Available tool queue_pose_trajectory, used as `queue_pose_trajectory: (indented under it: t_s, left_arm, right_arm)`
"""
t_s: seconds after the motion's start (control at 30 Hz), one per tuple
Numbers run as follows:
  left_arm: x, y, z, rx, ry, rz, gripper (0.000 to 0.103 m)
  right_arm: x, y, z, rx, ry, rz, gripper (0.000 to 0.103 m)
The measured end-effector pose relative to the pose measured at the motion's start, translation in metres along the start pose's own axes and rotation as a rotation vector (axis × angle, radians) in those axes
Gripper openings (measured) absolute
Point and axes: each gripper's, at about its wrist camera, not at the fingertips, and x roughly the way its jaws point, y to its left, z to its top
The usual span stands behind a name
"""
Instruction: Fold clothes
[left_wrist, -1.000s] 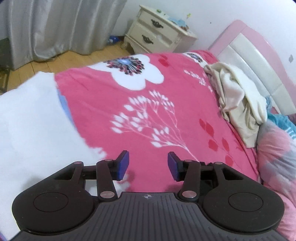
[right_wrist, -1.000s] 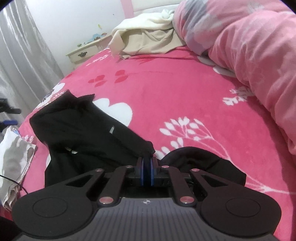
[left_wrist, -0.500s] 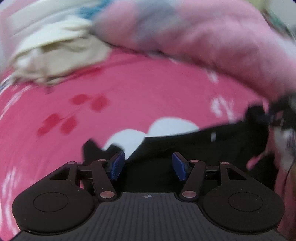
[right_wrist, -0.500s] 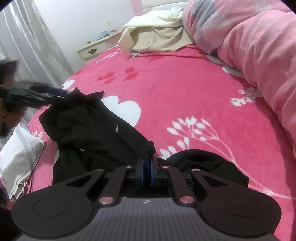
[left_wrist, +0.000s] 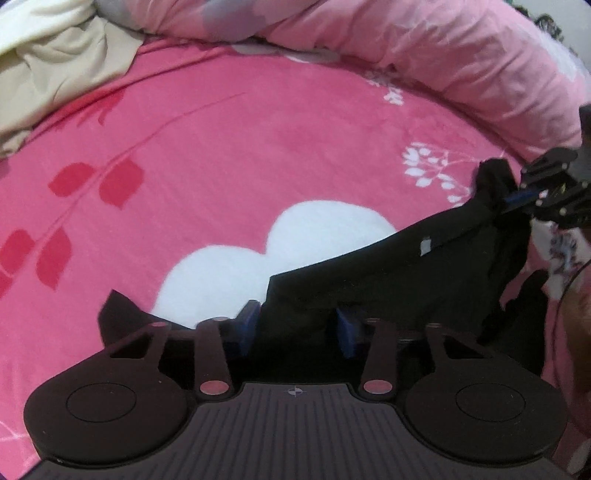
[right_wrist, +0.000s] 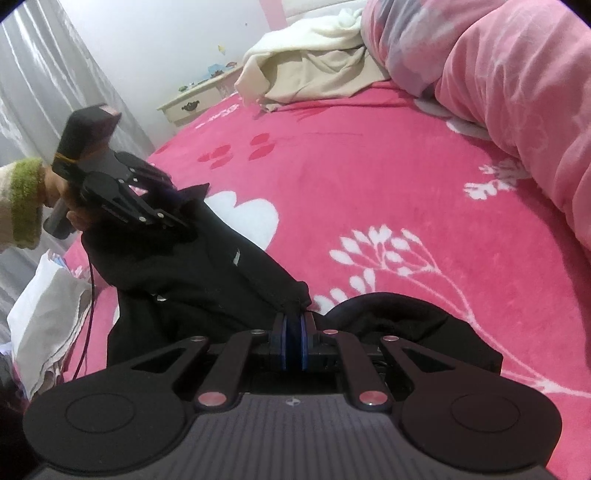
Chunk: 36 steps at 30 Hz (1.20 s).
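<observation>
Lying on: the pink floral bedspread (right_wrist: 369, 155), the black garment (left_wrist: 388, 273) sits directly ahead of both grippers.
Long axis: the garment's stretched upper edge runs from the right gripper (right_wrist: 293, 328) away to its forward left, ending at the left gripper (right_wrist: 173, 206).
Pointing: one black corner pokes up just beyond the left gripper's fingers; in the left wrist view the edge slants up toward the right gripper (left_wrist: 517, 201).
Right gripper: clenched on a bunched fold of the black garment, blue pads pressed together.
Left gripper: spread apart (left_wrist: 297, 326), its blue pads either side of black cloth, not pinching.
Slack cloth: a rounded black lump lies just right of the right gripper's fingers.
Beyond the grippers: a cream blanket (right_wrist: 314, 70) and a pink quilt (right_wrist: 509, 85).
Far left of the right gripper: white fabric (right_wrist: 48, 317) at the bed's edge.
</observation>
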Motion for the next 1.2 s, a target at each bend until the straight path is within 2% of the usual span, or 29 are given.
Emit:
queue_pose_trajectory:
  t_s: [0.13, 0.3, 0.53, 0.73, 1.0, 1.2]
  left_arm:
    - [-0.01, -0.003, -0.007, -0.049, -0.057, 0.017, 0.02]
    - [-0.05, -0.015, -0.025, -0.153, -0.197, 0.068, 0.01]
    - [-0.111, -0.057, -0.048, -0.264, -0.367, 0.183, 0.008]
    - [-0.167, -0.084, -0.054, -0.326, -0.521, 0.291, 0.007]
    - [-0.239, -0.115, -0.053, -0.387, -0.733, 0.412, 0.007]
    - [-0.257, -0.133, -0.055, -0.408, -0.788, 0.453, 0.007]
  right_arm:
    - [-0.008, 0.009, -0.003, 0.005, -0.07, -0.031, 0.008]
    - [-0.021, 0.035, -0.007, -0.06, -0.196, -0.117, 0.008]
    - [-0.034, 0.071, 0.0, -0.218, -0.314, -0.2, 0.008]
    - [-0.054, 0.107, 0.013, -0.361, -0.462, -0.239, 0.008]
    - [-0.089, 0.141, 0.044, -0.412, -0.654, -0.228, 0.007]
    - [-0.107, 0.155, 0.048, -0.438, -0.726, -0.218, 0.007]
